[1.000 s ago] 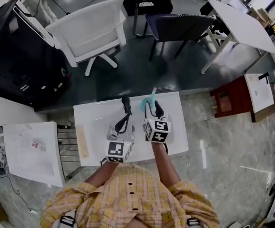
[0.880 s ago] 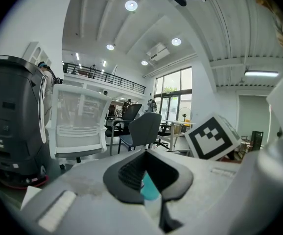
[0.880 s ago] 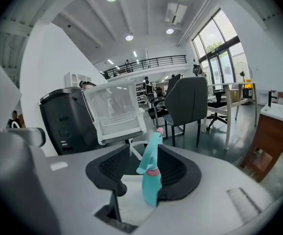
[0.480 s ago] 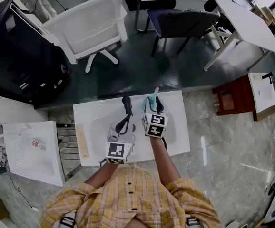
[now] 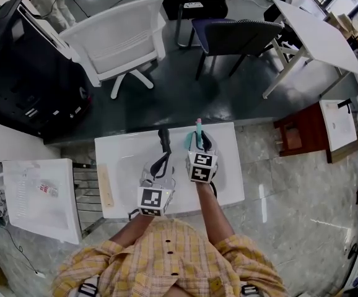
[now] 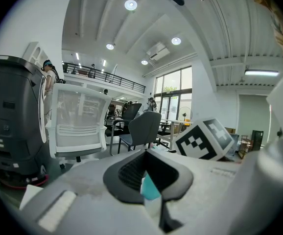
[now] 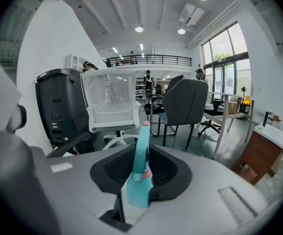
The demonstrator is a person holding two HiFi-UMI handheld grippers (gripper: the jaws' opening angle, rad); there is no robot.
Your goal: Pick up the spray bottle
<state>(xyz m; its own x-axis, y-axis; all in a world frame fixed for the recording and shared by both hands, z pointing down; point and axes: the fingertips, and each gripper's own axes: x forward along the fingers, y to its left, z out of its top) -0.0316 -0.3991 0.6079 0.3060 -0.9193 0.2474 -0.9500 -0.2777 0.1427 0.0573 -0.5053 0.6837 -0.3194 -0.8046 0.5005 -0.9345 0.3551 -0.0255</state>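
Note:
The spray bottle (image 5: 196, 133) has a teal head with a pink nozzle tip and a white body. It stands near the far edge of the white table (image 5: 123, 159). My right gripper (image 5: 199, 140) has it between its jaws, which are closing, and the pads lie against its neck. In the right gripper view the bottle (image 7: 140, 177) fills the gap of that gripper (image 7: 142, 173). My left gripper (image 5: 163, 135) rests to the left of the bottle, apart from it. In the left gripper view a narrow slit between its jaws (image 6: 149, 182) shows a bit of teal and white.
A pale wooden strip (image 5: 108, 184) lies along the table's left edge. Beyond the table stand a white mesh chair (image 5: 117, 39) and a dark chair (image 5: 235, 36). A black machine (image 5: 24, 73) and a white side table (image 5: 39, 197) are at the left, a red-brown stool (image 5: 303, 132) at the right.
My right gripper has sunk a little around the spray bottle and its jaws have narrowed onto it. The left gripper has stayed put.

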